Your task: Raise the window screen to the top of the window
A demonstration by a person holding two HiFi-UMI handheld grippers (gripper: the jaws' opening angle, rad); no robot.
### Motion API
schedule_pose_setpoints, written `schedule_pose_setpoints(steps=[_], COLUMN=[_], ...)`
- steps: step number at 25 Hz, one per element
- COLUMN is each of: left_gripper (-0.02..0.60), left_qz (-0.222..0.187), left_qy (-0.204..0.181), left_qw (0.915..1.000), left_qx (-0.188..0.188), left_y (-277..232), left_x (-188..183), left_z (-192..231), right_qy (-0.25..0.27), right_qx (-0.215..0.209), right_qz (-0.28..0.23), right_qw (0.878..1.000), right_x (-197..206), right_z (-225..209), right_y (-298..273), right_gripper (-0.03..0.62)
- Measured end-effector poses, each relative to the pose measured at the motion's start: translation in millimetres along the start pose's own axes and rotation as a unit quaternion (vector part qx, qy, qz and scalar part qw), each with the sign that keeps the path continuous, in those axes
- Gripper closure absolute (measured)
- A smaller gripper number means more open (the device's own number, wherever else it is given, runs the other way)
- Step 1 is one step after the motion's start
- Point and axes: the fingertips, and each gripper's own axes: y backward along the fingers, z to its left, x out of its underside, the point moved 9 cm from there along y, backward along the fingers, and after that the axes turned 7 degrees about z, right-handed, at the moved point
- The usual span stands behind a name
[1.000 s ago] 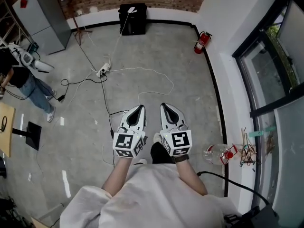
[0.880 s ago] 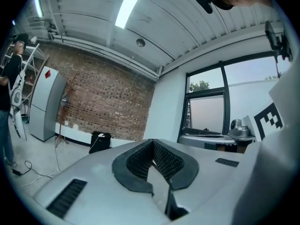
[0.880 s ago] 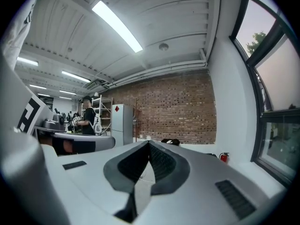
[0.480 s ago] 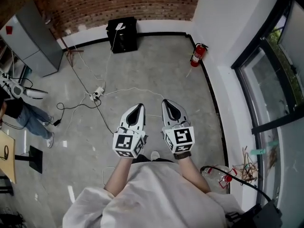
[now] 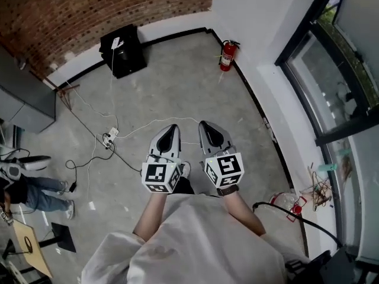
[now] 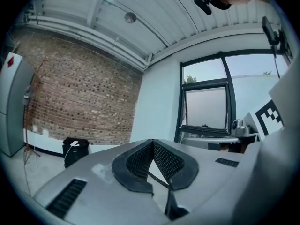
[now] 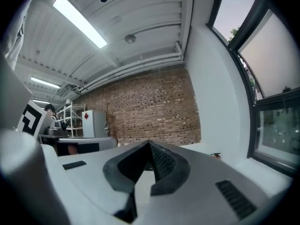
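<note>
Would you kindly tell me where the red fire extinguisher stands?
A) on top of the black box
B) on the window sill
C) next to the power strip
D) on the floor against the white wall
D: the extinguisher stands on the floor at the foot of the white wall, well apart from the black box.

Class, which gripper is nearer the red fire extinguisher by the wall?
Right. In the head view the right gripper lies almost straight below the fire extinguisher; the left gripper sits beside it, farther left.
</note>
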Motion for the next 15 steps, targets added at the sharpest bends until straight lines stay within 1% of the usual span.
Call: schedule_pose_setpoints(steps=[3,6,10,13,15], left_gripper=[0.581,0.580,0.580,0.580,0.580], left_qz=[0.005,0.005,0.013,0.029,0.047], left_qy=[-0.019,-0.044,-0.060,-0.060,-0.058], left_qw=[0.9980,0.9920,0.9784,0.9676,0.9576], left_qx=[0.060,0.118,0.198,0.244,0.278], left_y=[-53.6,-103.9,-155.3,-196.0,-224.5], left_x=[-21.4,-46.5,-60.3,-56.6,-50.1], left_z=[14.9,19.6,6.6,-5.5,-25.4], right_qy=[-0.003,-0.004,-0.020,-0.029,-0.035], right_qx=[0.055,0.108,0.188,0.239,0.276], right_qz=[-0.009,-0.023,-0.031,-0.024,-0.019], right_qw=[0.998,0.994,0.981,0.970,0.960], right_x=[-17.6,-38.2,-46.8,-45.5,-42.3], right_z=[-23.4,-47.2,-82.8,-110.3,-132.1], right_y=[-26.7,-44.1,-44.5,-42.0,-29.6], right_gripper=[0.594,0.594,0.594,0.594,0.594])
